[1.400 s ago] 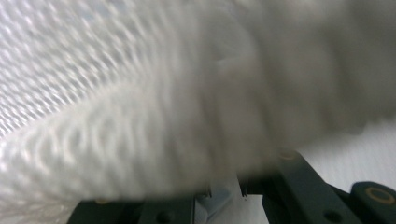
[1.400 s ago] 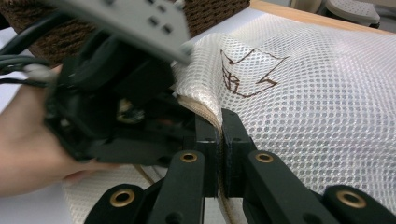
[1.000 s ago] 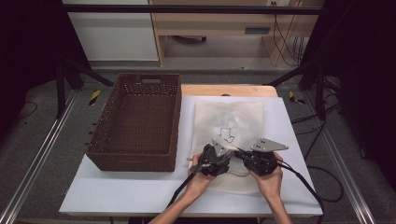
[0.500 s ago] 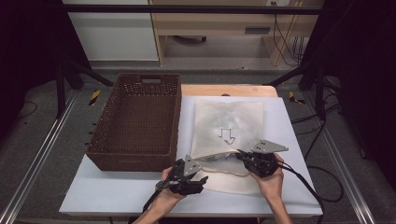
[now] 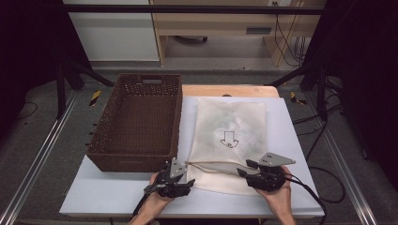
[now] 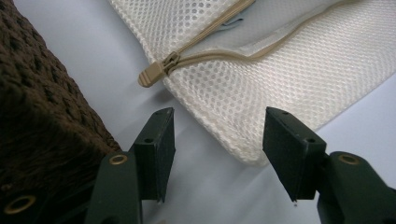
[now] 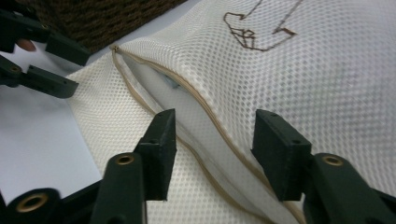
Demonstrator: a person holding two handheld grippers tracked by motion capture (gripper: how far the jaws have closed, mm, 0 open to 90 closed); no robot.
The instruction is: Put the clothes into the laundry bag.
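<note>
A cream mesh bag (image 5: pixel 230 122) with a brown arrow drawing lies flat on the white board. Its zipper runs along the near end and gapes open (image 7: pixel 187 107). The tan zipper pull (image 6: pixel 152 77) lies loose at the bag's left corner, just ahead of my left gripper (image 5: pixel 184 177) (image 6: pixel 217 126). That gripper is open, with the bag's corner lying between the jaws untouched. My right gripper (image 5: pixel 244 168) (image 7: pixel 212 126) has just been opening and hangs open over the zipper slot, gripping nothing. The left gripper (image 7: pixel 77 70) also appears at the top left of the right gripper view.
A dark brown wicker basket (image 5: pixel 136 117) (image 6: pixel 37 102) stands on the left of the white board (image 5: pixel 112 192), its near corner close to my left gripper. A wooden tabletop (image 5: pixel 225 90) shows behind the bag. Metal rails run along both sides.
My left gripper has moved left along the bag's near end, away from the right one, and the zipper now lies open. The right jaws have opened off the bag.
</note>
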